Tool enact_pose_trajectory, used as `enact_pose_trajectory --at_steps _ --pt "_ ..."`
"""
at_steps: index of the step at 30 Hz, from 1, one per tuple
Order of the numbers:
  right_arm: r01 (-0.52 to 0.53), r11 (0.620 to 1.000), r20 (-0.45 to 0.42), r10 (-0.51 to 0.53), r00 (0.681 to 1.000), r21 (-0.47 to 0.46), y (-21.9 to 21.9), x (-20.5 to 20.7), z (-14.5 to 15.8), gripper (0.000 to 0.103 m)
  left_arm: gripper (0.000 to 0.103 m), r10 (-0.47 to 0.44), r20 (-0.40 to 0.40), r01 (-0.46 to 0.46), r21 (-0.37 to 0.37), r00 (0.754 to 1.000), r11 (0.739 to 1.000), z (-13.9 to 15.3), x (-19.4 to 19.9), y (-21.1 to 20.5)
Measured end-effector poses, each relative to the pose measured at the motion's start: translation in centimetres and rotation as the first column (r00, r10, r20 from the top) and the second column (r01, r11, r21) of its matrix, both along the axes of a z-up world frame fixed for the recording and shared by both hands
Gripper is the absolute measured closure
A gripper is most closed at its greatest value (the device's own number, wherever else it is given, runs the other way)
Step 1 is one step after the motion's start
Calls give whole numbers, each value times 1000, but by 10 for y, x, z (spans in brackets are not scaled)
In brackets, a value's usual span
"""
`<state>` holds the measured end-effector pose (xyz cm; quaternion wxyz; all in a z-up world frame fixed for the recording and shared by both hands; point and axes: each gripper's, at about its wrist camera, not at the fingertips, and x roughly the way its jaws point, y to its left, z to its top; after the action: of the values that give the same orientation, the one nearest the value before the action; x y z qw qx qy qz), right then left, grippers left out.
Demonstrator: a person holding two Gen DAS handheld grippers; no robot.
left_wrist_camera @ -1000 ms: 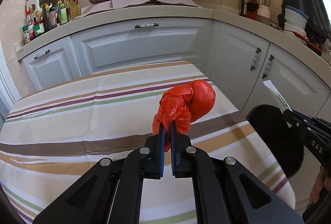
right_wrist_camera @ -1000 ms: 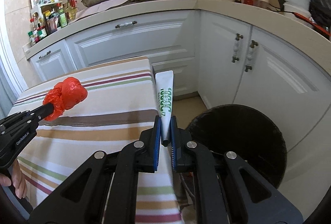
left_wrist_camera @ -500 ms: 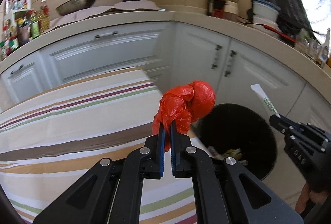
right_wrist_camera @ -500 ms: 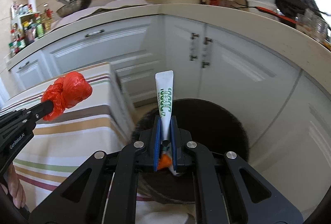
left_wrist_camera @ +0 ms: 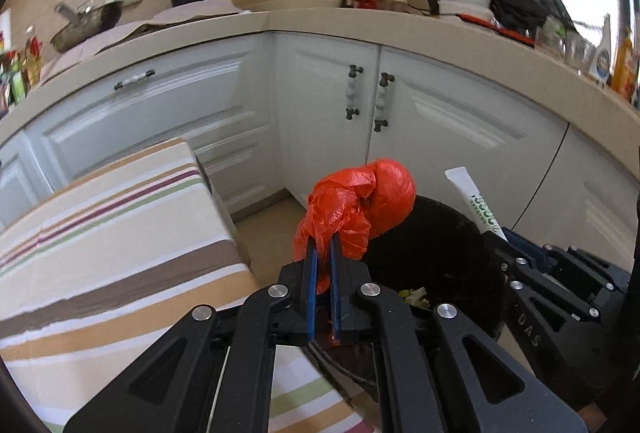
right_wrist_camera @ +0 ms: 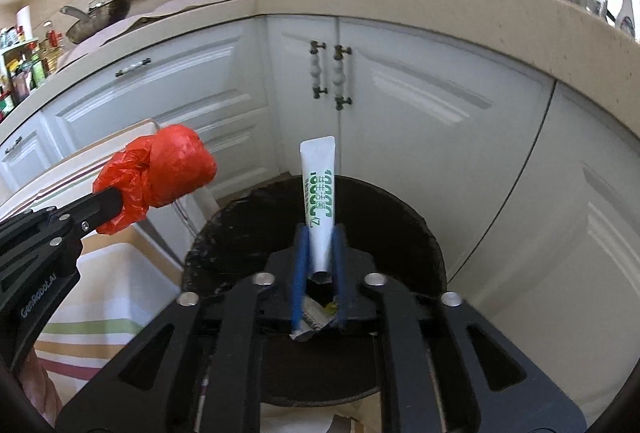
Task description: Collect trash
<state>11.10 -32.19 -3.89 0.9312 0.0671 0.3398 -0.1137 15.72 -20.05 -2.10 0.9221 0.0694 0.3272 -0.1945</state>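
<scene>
While jaws open | crinkled red bag | flat white tube | round black bin

Open bin mouth below, hemmed by table and cabinets

The black trash bin gapes unobstructed under both grippers, only scraps low inside it. The striped table crowds its left rim, with a narrow floor strip between table and white cabinets, which close off the far side. The counter edge overhangs above the doors.
</scene>
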Motion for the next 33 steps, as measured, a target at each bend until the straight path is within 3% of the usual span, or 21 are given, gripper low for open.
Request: enact_pose_trajectory --at_steps 4,14,16,21,33 --pt "25 1000 -9 -25 1000 12 -9 5 -8 79 61 -3 10 2 22 1000 1000 -7 2 -8" --pt "44 999 -3 -44 999 1 -13 -2 -5 76 49 15 18 -16 16 1000 1000 -5 -1 -7" --pt "50 999 7 -50 999 -6 -11 -6 -2 63 47 14 22 -15 9 1000 1000 -2 -4 -4" --pt "55 998 28 -55 998 -20 -5 -17 9 60 43 20 42 -20 0 999 1000 5 -15 7" --pt "69 997 83 -66 994 -38 13 -57 41 42 28 46 114 -45 -8 992 999 26 -50 35"
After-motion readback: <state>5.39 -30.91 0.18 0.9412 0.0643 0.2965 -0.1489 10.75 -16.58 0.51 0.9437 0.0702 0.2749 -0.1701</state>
